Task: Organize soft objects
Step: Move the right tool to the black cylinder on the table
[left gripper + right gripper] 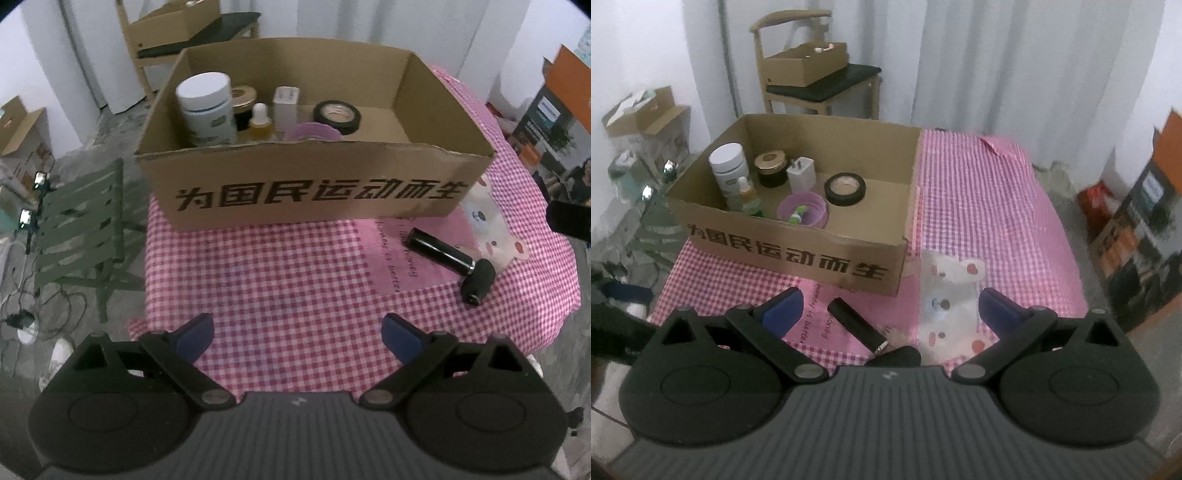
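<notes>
While both gape, left tool (pixel 297 332), right tool (pixel 890 308), empty

Beyond the pink checked tablecloth (pixel 979 192), a wooden chair (pixel 820 92) stands at twelve o'clock, with a black seat and a small cardboard box (pixel 803 64) resting on it. White curtains (pixel 997 55) hang behind. A green slatted chair (pixel 85 225) sits at nine o'clock, cables (pixel 40 306) trailing on the floor beside it.

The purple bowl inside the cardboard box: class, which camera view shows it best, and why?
The right wrist view: it looks down into the purple bowl, showing its rim and a small green item inside. The left wrist view shows only the bowl's far rim above the cardboard box front wall.
</notes>
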`<act>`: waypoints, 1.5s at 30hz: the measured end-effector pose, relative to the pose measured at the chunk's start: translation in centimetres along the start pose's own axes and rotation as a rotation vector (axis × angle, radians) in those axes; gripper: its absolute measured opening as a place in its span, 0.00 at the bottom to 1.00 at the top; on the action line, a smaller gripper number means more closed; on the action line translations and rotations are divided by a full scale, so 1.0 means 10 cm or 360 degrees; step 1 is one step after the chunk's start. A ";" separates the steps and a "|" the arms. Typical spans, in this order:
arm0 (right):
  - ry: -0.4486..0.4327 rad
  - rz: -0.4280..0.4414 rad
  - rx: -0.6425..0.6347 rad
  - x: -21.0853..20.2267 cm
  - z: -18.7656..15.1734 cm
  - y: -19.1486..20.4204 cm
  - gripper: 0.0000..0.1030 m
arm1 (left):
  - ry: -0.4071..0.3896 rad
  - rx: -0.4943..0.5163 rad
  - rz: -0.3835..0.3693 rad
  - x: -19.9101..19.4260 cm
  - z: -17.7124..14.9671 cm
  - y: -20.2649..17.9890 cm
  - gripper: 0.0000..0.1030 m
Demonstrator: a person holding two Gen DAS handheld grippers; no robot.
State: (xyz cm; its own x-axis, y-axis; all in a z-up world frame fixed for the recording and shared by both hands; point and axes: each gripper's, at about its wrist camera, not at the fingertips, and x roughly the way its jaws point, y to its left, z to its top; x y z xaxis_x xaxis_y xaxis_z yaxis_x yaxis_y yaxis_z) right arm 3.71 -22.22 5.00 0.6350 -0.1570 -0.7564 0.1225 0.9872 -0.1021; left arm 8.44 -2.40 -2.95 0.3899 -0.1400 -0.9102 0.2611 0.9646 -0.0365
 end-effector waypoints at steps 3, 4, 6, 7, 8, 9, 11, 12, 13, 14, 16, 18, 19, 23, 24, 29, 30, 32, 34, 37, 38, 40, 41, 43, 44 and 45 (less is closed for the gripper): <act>0.0049 0.0045 0.0154 0.10 -0.05 -0.21 0.99 | -0.0015 0.0052 -0.0015 0.06 -0.01 -0.08 0.95; 0.0069 0.0062 0.0220 0.14 -0.09 -0.29 0.99 | -0.0020 0.0078 -0.0024 0.09 -0.01 -0.11 0.95; 0.0117 0.0106 0.0381 0.23 -0.17 -0.47 0.99 | -0.0041 0.0141 -0.0044 0.13 -0.02 -0.20 0.95; 0.0140 0.0130 0.0456 0.28 -0.22 -0.55 0.99 | -0.0048 0.0172 -0.0052 0.16 -0.02 -0.24 0.95; 0.0167 0.0160 0.0538 0.34 -0.27 -0.63 0.99 | -0.0059 0.0211 -0.0065 0.18 -0.02 -0.30 0.95; 0.0193 0.0187 0.0613 0.40 -0.33 -0.71 0.99 | -0.0072 0.0258 -0.0082 0.20 -0.02 -0.36 0.95; 0.0227 0.0210 0.0687 0.50 -0.42 -0.79 0.99 | -0.0088 0.0342 -0.0124 0.25 -0.03 -0.46 0.95; 0.0242 0.0212 0.0694 0.54 -0.45 -0.80 0.99 | -0.0088 0.0387 -0.0152 0.28 -0.03 -0.53 0.95; 0.0253 0.0214 0.0689 0.59 -0.48 -0.79 0.99 | -0.0086 0.0411 -0.0169 0.29 -0.03 -0.58 0.95; 0.0262 0.0223 0.0683 0.64 -0.50 -0.79 0.98 | -0.0088 0.0437 -0.0192 0.32 -0.02 -0.63 0.94; 0.0291 0.0261 0.0687 0.75 -0.53 -0.78 0.97 | -0.0089 0.0478 -0.0248 0.37 -0.02 -0.72 0.92; 0.0325 0.0298 0.0712 0.85 -0.56 -0.78 0.92 | -0.0088 0.0510 -0.0308 0.42 -0.03 -0.80 0.86; 0.0338 0.0311 0.0728 0.90 -0.57 -0.77 0.87 | -0.0085 0.0526 -0.0337 0.44 -0.03 -0.84 0.85; 0.0375 0.0319 0.0775 1.04 -0.61 -0.75 0.69 | -0.0083 0.0599 -0.0430 0.51 -0.01 -1.00 0.77; 0.0379 0.0318 0.0772 1.06 -0.61 -0.76 0.67 | -0.0088 0.0615 -0.0441 0.52 0.00 -1.02 0.75; 0.0414 0.0329 0.0794 1.19 -0.65 -0.74 0.49 | -0.0094 0.0684 -0.0509 0.61 0.04 -1.15 0.66; 0.0419 0.0330 0.0791 1.22 -0.66 -0.74 0.48 | -0.0086 0.0692 -0.0516 0.63 0.05 -1.18 0.65; 0.0432 0.0337 0.0797 1.27 -0.67 -0.75 0.44 | -0.0064 0.0699 -0.0529 0.68 0.07 -1.21 0.64; 0.0447 0.0372 0.0818 1.32 -0.68 -0.75 0.42 | -0.0041 0.0695 -0.0548 0.72 0.07 -1.23 0.62; 0.0465 0.0410 0.0816 1.37 -0.71 -0.69 0.41 | -0.0012 0.0681 -0.0557 0.76 0.07 -1.23 0.60; 0.0468 0.0417 0.0809 1.38 -0.71 -0.67 0.41 | -0.0002 0.0672 -0.0553 0.77 0.06 -1.22 0.60; 0.0476 0.0428 0.0802 1.39 -0.72 -0.62 0.40 | 0.0009 0.0654 -0.0546 0.78 0.06 -1.20 0.60; 0.0477 0.0432 0.0797 1.40 -0.72 -0.60 0.40 | 0.0009 0.0645 -0.0539 0.78 0.05 -1.18 0.60; 0.0477 0.0436 0.0782 1.40 -0.72 -0.56 0.41 | 0.0004 0.0626 -0.0527 0.76 0.04 -1.14 0.60; 0.0476 0.0438 0.0774 1.39 -0.72 -0.53 0.41 | 0.0004 0.0617 -0.0523 0.76 0.04 -1.11 0.60; 0.0477 0.0443 0.0764 1.39 -0.72 -0.50 0.41 | 0.0003 0.0607 -0.0514 0.75 0.04 -1.09 0.60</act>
State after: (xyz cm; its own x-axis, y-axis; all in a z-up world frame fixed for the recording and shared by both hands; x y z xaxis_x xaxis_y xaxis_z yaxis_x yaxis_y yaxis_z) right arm 6.41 -29.16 -9.66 0.4595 0.1872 -0.8682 0.3565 0.8565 0.3734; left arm 8.85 -14.05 -9.27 0.2341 -0.4175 -0.8780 0.6727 0.7216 -0.1638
